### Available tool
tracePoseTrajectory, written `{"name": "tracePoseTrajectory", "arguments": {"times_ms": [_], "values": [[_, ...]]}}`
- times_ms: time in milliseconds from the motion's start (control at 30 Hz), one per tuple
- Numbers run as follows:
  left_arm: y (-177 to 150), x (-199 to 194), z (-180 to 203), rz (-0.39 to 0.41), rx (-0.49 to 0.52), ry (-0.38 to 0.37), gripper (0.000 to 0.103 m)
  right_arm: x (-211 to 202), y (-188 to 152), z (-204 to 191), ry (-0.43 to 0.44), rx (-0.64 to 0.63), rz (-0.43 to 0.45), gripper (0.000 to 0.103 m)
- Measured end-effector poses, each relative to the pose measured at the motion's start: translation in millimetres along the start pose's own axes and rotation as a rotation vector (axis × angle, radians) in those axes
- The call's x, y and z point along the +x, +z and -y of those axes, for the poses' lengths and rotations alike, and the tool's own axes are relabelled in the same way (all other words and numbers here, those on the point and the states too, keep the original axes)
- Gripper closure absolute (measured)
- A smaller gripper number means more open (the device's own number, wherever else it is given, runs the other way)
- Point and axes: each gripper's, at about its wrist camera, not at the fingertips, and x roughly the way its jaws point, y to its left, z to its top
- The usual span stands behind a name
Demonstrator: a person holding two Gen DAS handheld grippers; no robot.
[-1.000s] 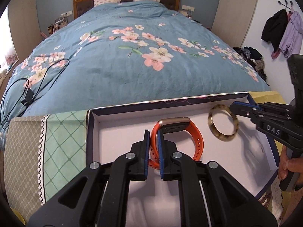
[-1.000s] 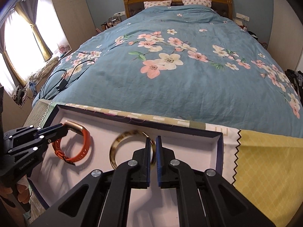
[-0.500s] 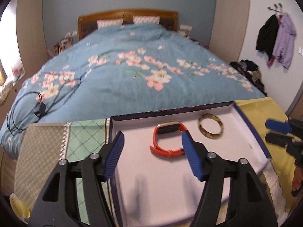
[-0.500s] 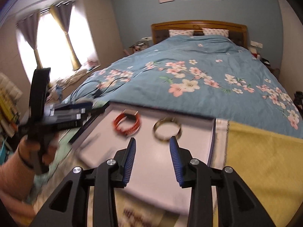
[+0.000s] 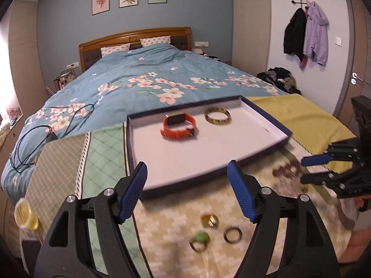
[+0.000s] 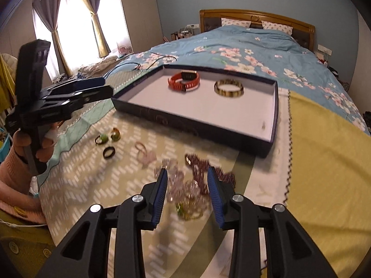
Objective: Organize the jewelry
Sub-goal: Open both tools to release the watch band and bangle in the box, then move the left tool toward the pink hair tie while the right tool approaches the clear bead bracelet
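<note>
The orange watch (image 5: 178,127) and bangle (image 5: 218,115) are now being left in the tray (image 5: 266,125). The left gripper (image 5: 187,192), drawn back, is being opened, empty; the right gripper (image 6: 186,195), spread, is being aimed at bracelets (image 6: 197,173) on the bed.

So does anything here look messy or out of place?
Yes: only the orange watch and mottled bangle lie in the tray. Rings and beaded bracelets lie scattered on the patchwork cloth outside it.
</note>
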Motion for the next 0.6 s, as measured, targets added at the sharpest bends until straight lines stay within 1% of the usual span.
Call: {"name": "tracePoseTrajectory", "arguments": {"times_ms": [100, 200, 267, 433, 467, 500, 600], "values": [[-13.7, -7.4, 0.8, -0.008, -0.019, -0.015, 0.031, 5.5, -5.1, -0.2, -0.021, -0.003, -0.014, 0.069], [-25.0, -10.7, 2.7, -0.019, -0.030, -0.008, 0.031, 9.0, -8.0, -4.4, -0.027, -0.019, -0.026, 0.069], [-27.5, -10.3, 1.7, -0.029, -0.041, -0.018, 0.031, 8.5, -9.5, -7.1, -0.030, -0.030, -0.027, 0.070], [-32.1, -12.0, 2.2, -0.038, -0.054, -0.029, 0.031, 8.0, -11.1, -12.0, -0.044, -0.057, -0.032, 0.082], [-33.1, -12.6, 3.1, -0.038, -0.053, -0.032, 0.031, 7.3, -11.2, -13.2, -0.046, -0.063, -0.030, 0.091], [-34.3, -13.4, 4.1, -0.038, -0.051, -0.033, 0.031, 6.2, -11.5, -14.2, -0.053, -0.068, -0.029, 0.097], [-35.9, -14.7, 5.6, -0.039, -0.046, -0.039, 0.031, 6.1, -12.0, -15.4, -0.056, -0.073, -0.034, 0.097]]}}
